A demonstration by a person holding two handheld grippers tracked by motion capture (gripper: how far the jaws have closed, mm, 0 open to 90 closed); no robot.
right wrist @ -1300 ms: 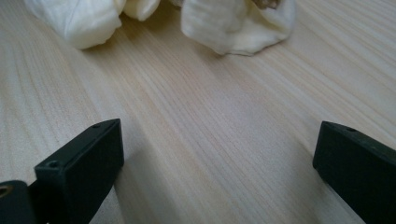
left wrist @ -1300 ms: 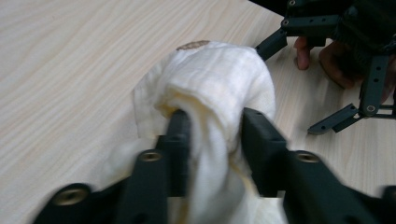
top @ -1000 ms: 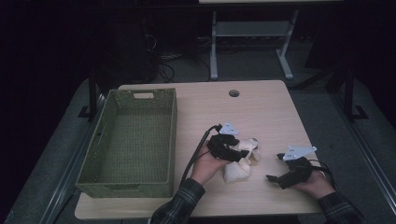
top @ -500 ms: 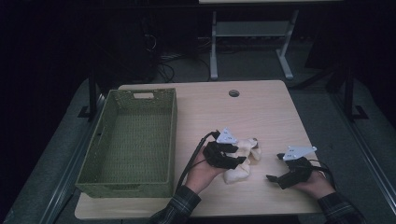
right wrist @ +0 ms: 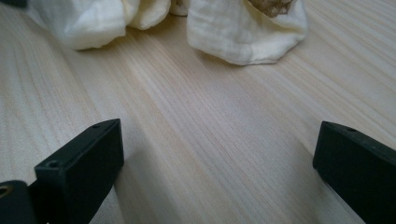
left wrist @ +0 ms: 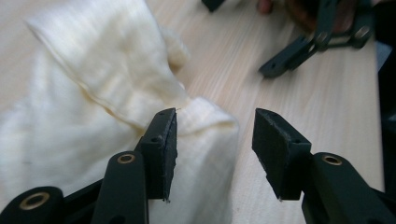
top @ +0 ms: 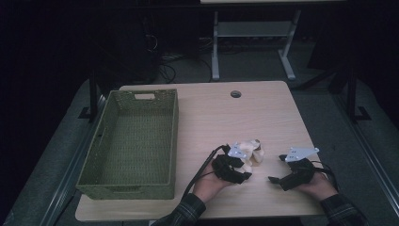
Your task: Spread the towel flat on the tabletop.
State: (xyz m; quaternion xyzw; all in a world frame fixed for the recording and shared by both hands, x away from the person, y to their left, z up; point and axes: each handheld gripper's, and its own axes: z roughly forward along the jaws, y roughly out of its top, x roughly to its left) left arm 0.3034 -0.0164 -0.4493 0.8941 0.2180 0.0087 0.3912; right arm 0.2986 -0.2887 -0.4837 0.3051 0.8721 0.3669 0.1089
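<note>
Wooden table [top: 211, 117], green basket [top: 129, 141] empty: the work has barely begun.
Left hand-held gripper [left wrist: 212, 140], half open after narrowing its jaws, straddles the cream cloth [left wrist: 93, 93] ungripped; right hand-held gripper [right wrist: 215, 158] gapes empty.

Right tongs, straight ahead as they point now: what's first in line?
Probably the cream cloth: ahead of the open right tongs lies bare table, then the bundle. Depth is hard to judge.

Black two-jaw left tool [top: 244, 175], brass-ringed screws, grey top plate (three-cornered), black cable, plaid sleeves [top: 188, 210]
</note>
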